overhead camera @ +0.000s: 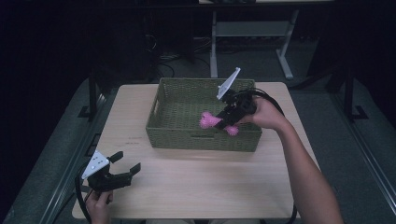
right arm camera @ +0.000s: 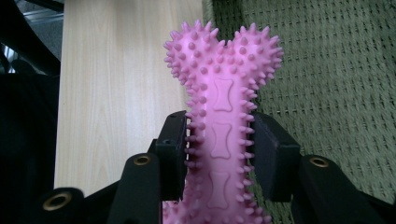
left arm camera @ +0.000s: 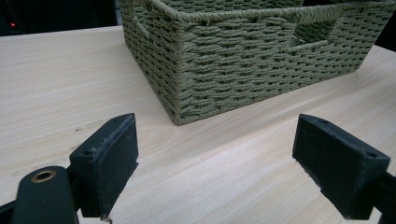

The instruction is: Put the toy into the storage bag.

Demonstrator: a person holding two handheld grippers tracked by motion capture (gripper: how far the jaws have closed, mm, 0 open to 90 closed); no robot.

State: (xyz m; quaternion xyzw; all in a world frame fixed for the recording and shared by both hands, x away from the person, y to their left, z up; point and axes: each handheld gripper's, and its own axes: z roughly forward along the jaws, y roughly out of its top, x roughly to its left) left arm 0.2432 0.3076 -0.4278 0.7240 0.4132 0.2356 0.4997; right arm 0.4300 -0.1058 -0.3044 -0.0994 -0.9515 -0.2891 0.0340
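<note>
Right hand-held gripper (overhead camera: pixel 226 118) clamps the shaft of a pink spiked bone toy (right arm camera: pixel 223 121), held above the woven basket (overhead camera: pixel 159 131) at its near right corner. Likely step: placing the toy in or lifting it out; cannot tell which. Right forearm reaches forward. Left hand-held gripper (overhead camera: pixel 125 165) rests low over the bench (overhead camera: pixel 196 177), jaws apart, empty.
</note>
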